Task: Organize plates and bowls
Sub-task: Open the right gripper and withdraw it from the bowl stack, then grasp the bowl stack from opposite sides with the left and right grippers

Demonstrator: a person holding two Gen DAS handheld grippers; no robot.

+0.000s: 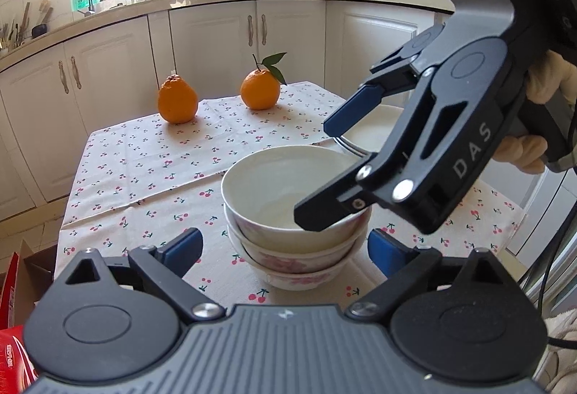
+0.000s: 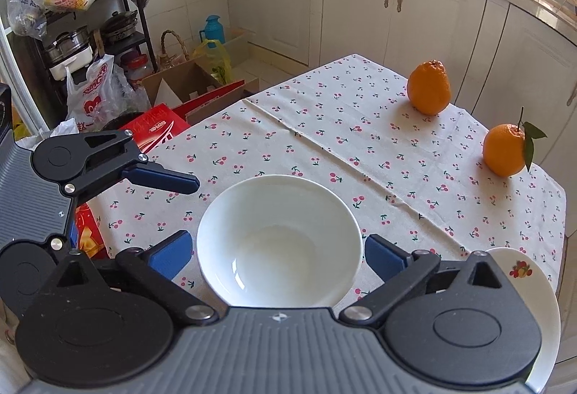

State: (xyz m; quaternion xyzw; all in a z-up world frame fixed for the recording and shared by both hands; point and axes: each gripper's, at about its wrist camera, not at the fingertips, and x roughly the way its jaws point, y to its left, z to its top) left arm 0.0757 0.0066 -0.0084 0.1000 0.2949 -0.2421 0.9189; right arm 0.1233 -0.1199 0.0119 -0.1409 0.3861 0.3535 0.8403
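A stack of three white bowls [image 1: 288, 213] with pink flowers outside stands on the cherry-print tablecloth [image 1: 144, 170]. My left gripper [image 1: 285, 248] is open, its blue pads on either side of the stack's near side, a little apart from it. My right gripper [image 1: 328, 167] comes in from the upper right, open, with its fingers straddling the top bowl's rim. In the right wrist view the top bowl [image 2: 279, 239] lies between the spread pads of my right gripper [image 2: 279, 253], nothing pressed. A white plate [image 1: 371, 131] lies behind the bowls; its rim with a fruit picture [image 2: 523, 271] shows at right.
Two oranges [image 1: 177, 102] [image 1: 260, 89] stand at the table's far side. White cabinets [image 1: 216, 33] and a cluttered counter run behind. Red boxes [image 2: 155, 127], bags and a shelf rack stand on the floor off the table's left edge. A person's hand [image 1: 523, 152] holds the right gripper.
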